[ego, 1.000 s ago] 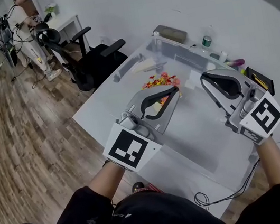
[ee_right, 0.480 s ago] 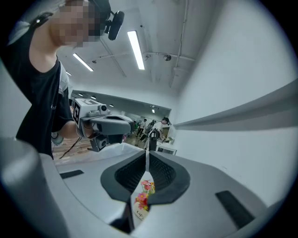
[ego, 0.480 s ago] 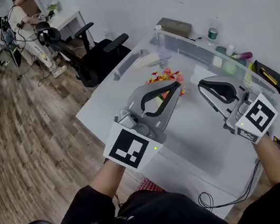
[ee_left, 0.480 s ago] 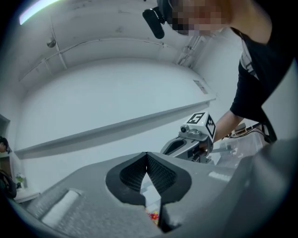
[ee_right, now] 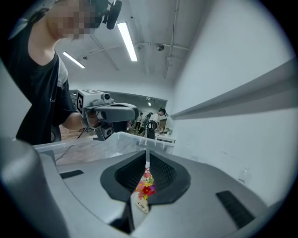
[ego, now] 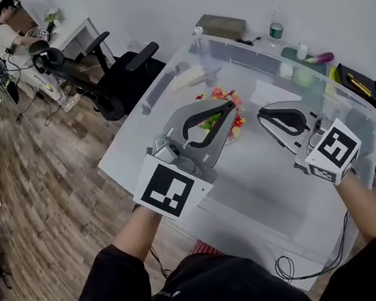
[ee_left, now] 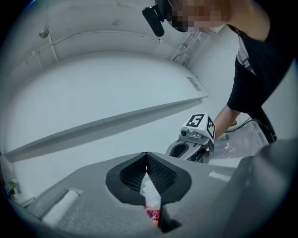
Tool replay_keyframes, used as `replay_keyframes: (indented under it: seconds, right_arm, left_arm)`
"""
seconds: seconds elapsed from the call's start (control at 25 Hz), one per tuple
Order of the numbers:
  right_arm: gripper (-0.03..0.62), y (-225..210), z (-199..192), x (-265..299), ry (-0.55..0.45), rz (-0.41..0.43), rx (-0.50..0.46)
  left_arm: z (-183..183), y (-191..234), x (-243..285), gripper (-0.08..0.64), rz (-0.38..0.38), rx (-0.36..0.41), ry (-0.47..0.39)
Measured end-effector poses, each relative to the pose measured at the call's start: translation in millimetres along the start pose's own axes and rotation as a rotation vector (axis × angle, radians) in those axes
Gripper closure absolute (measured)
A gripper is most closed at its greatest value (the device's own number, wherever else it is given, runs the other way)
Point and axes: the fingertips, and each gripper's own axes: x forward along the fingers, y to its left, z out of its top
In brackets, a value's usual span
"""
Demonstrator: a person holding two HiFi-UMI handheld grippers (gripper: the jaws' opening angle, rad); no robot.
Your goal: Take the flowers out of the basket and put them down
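Note:
A small bunch of red, orange and yellow flowers (ego: 220, 95) stands in a little pale basket (ego: 232, 133) on the white table (ego: 266, 183). My left gripper (ego: 230, 105) is held level just in front of the flowers, jaws shut and empty. My right gripper (ego: 261, 113) hovers to the right of the basket, also shut with nothing in it. In the right gripper view the flowers (ee_right: 146, 182) and the basket (ee_right: 141, 204) show beyond the closed jaws, with the left gripper (ee_right: 111, 114) behind. The left gripper view catches the flowers (ee_left: 152, 214) low down.
A clear plastic bin (ego: 245, 64) stands behind the flowers, with a brown box (ego: 222, 26) and a green-capped bottle (ego: 275, 30) by the wall. Black office chairs (ego: 116, 72) stand left of the table. A cable (ego: 294, 264) hangs at the near edge. People stand far left.
The right gripper has come down and in toward the basket. The left gripper has edged forward and slightly lower, toward the flowers. Both stayed shut.

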Motion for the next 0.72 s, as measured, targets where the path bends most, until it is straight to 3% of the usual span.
replay_keyframes:
  seconds: [0.32, 0.72]
  right_arm:
    - [0.574, -13.6, -24.3, 11.4, 0.033, -0.01, 0.032]
    - [0.459, -17.2, -64.6, 32.9, 0.113, 0.033, 0.059]
  left_arm:
    - [-34.2, 9.5, 8.6, 0.558, -0.062, -0.161, 0.041]
    - [-66.7, 21.5, 12.3, 0.558, -0.057, -0.136, 0.115]
